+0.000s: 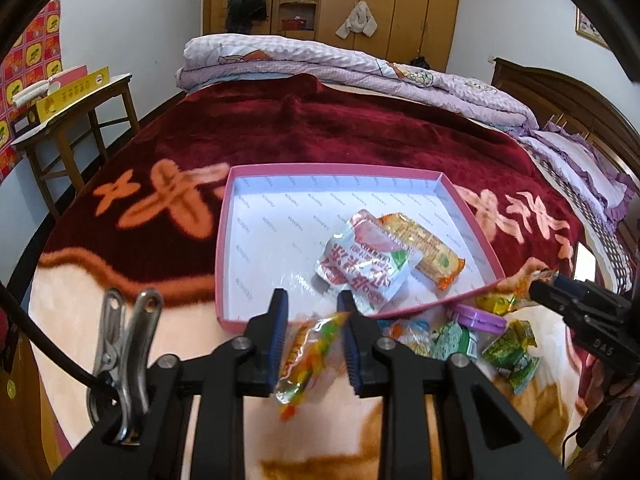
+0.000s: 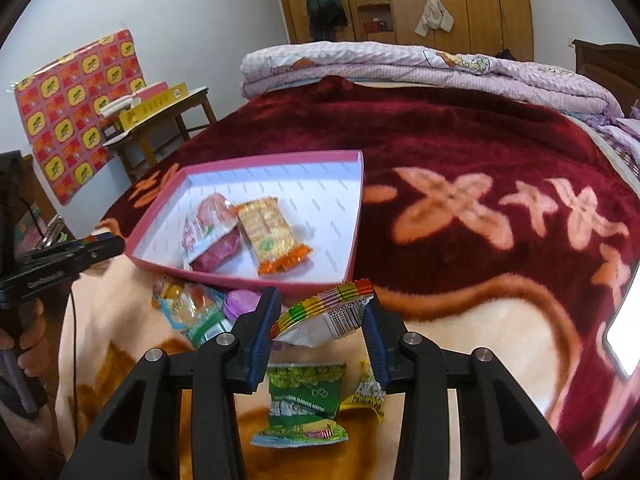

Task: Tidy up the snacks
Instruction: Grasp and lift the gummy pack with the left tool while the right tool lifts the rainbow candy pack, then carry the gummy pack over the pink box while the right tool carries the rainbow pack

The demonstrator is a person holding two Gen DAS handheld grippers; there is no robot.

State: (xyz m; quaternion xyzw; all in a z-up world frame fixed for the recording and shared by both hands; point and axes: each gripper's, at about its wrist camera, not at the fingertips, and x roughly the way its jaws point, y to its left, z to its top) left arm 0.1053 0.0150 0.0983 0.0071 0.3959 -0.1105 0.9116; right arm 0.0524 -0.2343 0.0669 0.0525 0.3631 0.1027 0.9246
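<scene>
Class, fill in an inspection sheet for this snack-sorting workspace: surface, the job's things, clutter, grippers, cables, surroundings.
Surface: patterned bed blanket.
Job's things: pink tray holding two snack packets; loose snacks on the blanket beside it.
Clutter: purple lidded container among the loose snacks.
Grippers: left gripper shut on a yellow candy packet; right gripper shut on a striped-edge packet.
Cables: black cable, clipped at left.
Surroundings: wooden wardrobe, side table, folded quilt.
</scene>
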